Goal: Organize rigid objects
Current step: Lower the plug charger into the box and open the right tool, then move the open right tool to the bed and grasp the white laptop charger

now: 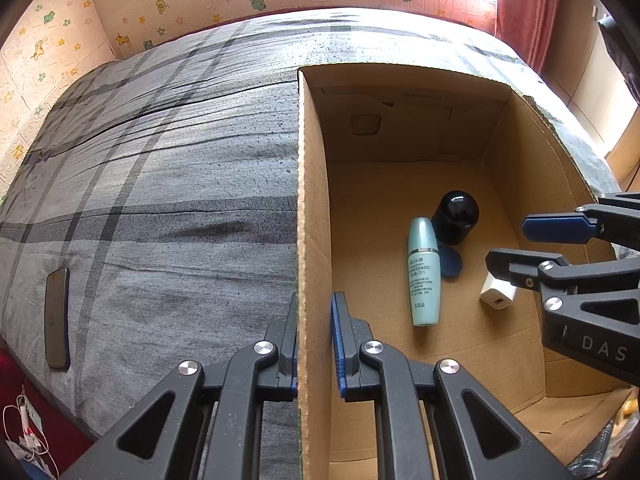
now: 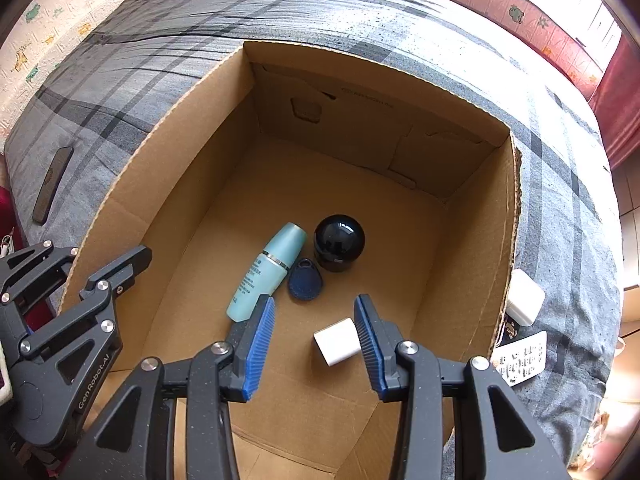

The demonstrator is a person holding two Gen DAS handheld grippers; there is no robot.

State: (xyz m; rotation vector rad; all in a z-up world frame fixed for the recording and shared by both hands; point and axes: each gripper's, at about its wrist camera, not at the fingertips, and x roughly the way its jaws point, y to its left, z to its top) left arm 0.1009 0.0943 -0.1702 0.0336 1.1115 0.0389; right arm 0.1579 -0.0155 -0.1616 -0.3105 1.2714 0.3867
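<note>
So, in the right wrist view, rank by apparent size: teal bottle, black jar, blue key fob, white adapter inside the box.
1. Teal bottle, longest.
2. Black jar.
3. White adapter, though it sits nearer the camera, so unsure against the fob.
4. Blue key fob.

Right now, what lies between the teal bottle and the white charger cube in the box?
The blue key fob lies between the teal bottle and the white charger cube, clearest in the right wrist view; otherwise bare cardboard.
</note>
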